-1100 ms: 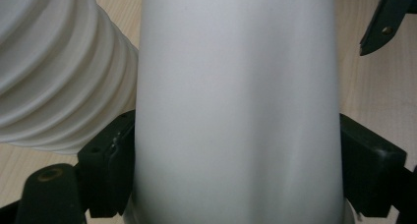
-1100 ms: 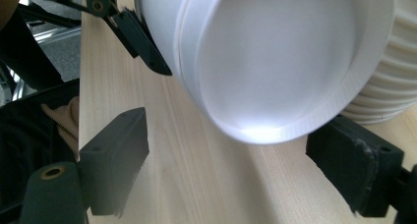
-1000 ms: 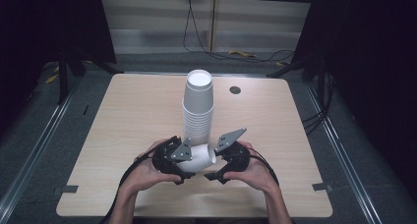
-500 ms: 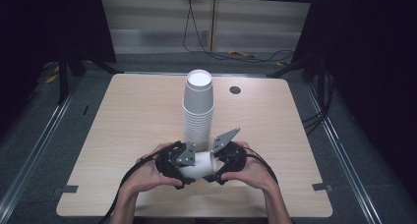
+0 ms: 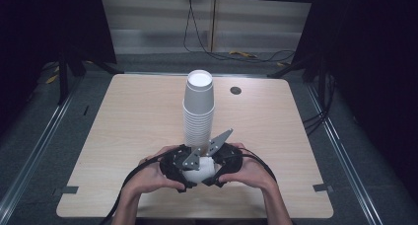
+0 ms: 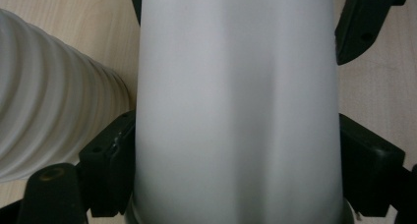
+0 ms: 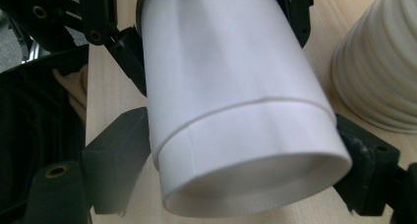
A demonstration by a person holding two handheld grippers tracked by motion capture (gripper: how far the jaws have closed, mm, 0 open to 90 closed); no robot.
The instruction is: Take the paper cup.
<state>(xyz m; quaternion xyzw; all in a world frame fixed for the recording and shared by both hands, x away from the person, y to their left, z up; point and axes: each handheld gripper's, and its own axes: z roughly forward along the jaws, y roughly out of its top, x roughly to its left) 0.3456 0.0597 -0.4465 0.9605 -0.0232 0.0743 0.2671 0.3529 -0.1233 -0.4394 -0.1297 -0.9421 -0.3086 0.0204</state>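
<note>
white paper cup (image 5: pixel 198 169) on its side near the worktop (image 5: pixel 123 126) front edge, just before the cup stack (image 5: pixel 198 114). pinched at one end by left gripper (image 6: pixel 236 150) jaws, at the other by right gripper (image 7: pixel 246 155) jaws.

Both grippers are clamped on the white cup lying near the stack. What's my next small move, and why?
Probably pull the two grippers gently apart along the cup's axis. The white cup lies on its side between the left gripper and the right gripper, each closed on one end, and a seam line suggests two nested cups. Keep clear of the cup stack just behind.
</note>
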